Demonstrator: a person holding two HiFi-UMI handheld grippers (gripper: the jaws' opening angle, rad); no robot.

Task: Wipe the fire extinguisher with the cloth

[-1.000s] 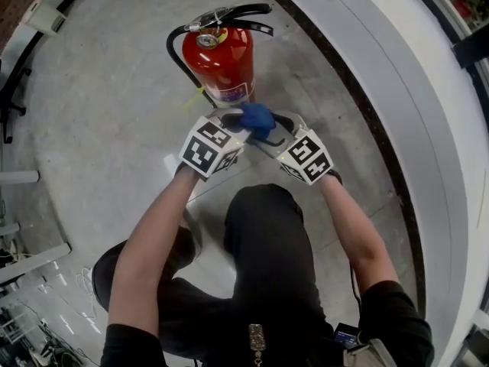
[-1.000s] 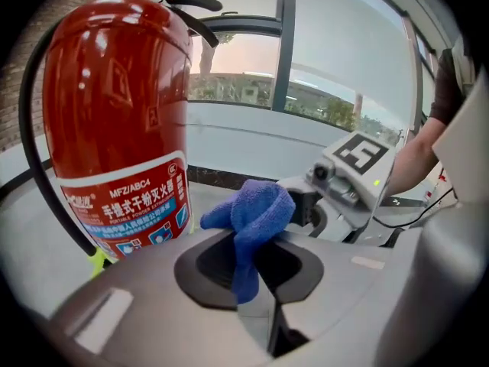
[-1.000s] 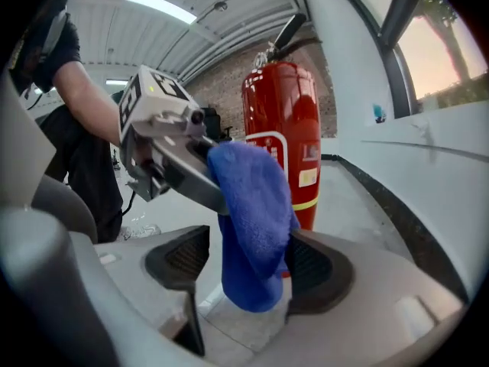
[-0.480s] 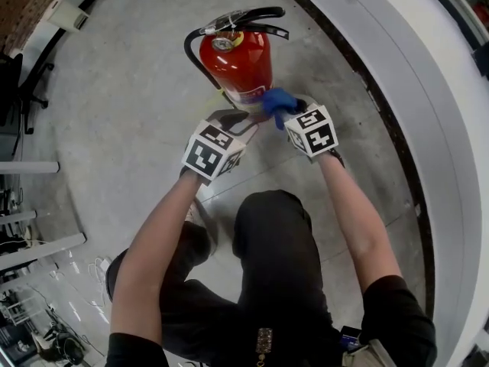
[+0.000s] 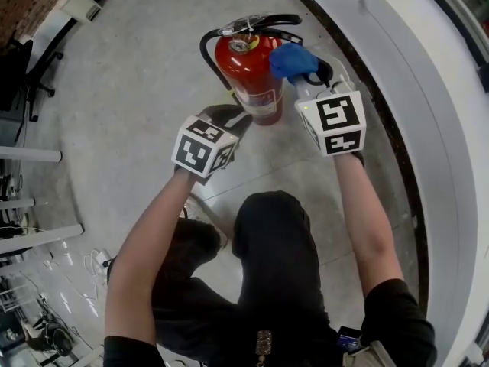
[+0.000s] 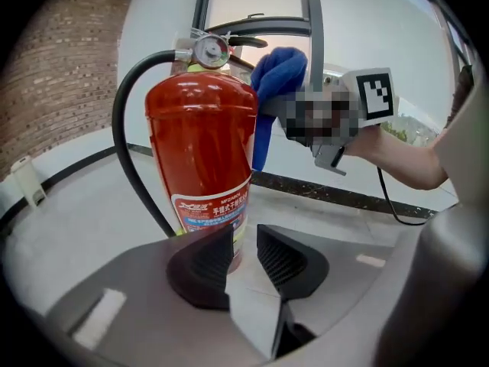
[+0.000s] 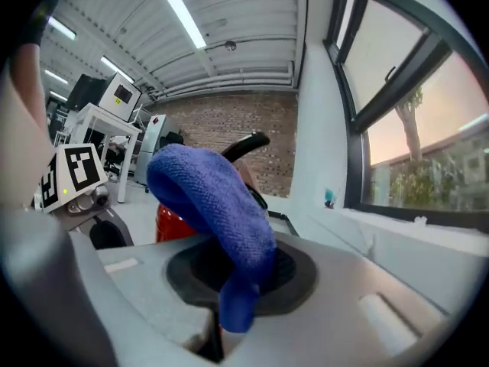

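Two jaws of the right gripper [image 7: 238, 270], having just closed, clamp the blue cloth [image 7: 210, 193], which bulges up over them, close beside the top of the red fire extinguisher [image 5: 248, 75]. On the left gripper [image 6: 244, 254] the jaws, just narrowed, stand apart and grasp nothing; the cylinder's base shows beyond the gap. It stands upright on the grey floor [image 5: 137, 90].

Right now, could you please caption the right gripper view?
Right gripper shut on a blue terry cloth beside the red metal fire extinguisher.
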